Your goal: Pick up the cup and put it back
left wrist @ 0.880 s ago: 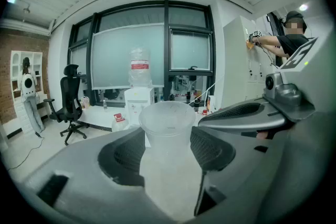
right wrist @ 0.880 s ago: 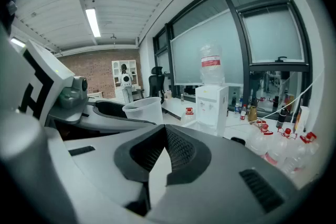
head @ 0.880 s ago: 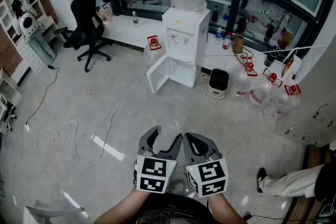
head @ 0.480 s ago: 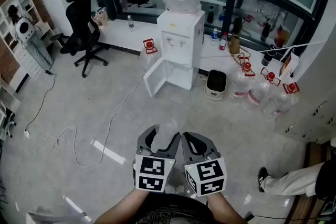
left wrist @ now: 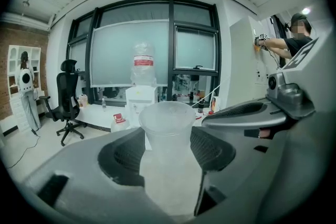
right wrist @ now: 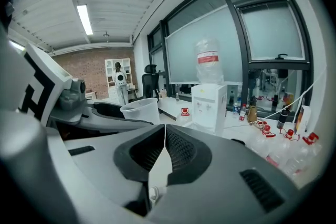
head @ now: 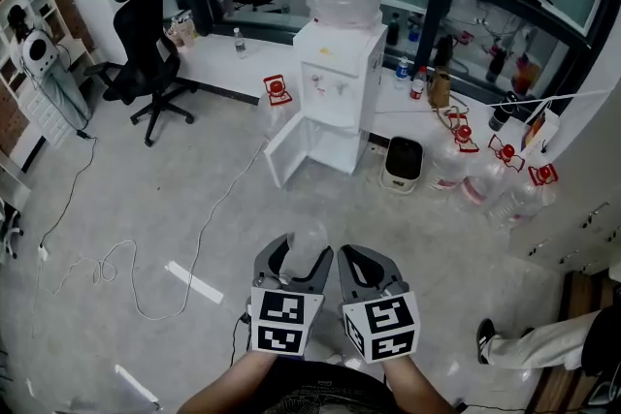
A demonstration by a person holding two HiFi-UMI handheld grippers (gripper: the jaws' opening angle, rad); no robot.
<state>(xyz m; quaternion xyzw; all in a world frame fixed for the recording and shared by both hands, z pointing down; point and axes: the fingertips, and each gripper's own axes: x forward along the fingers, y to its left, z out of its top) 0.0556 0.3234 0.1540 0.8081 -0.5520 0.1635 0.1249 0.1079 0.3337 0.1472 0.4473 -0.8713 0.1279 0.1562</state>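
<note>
While the head view looks steeply down, both grippers sit at six o'clock, side by side above the floor (head: 116, 208). The left gripper (head: 296, 259) holds a clear cup (head: 310, 236), faint against the pale floor and hard to trace; its lower part is lost behind the jaws. The right gripper (head: 361, 265) shows nothing in its jaws. A water dispenser (head: 335, 82) stands at twelve o'clock with its lower door open, and an office chair (head: 146, 44) at ten.

Seen from the left gripper view, the left gripper (left wrist: 168, 150) has its jaws wide, the pads pressing both sides of the cup (left wrist: 169, 126); the cup's base is cut off by the gripper body.

From the right gripper view, the right gripper (right wrist: 164, 139) has its jaws together, tips touching. The cup (right wrist: 140, 110) shows at ten o'clock, only its upper part visible.
</note>
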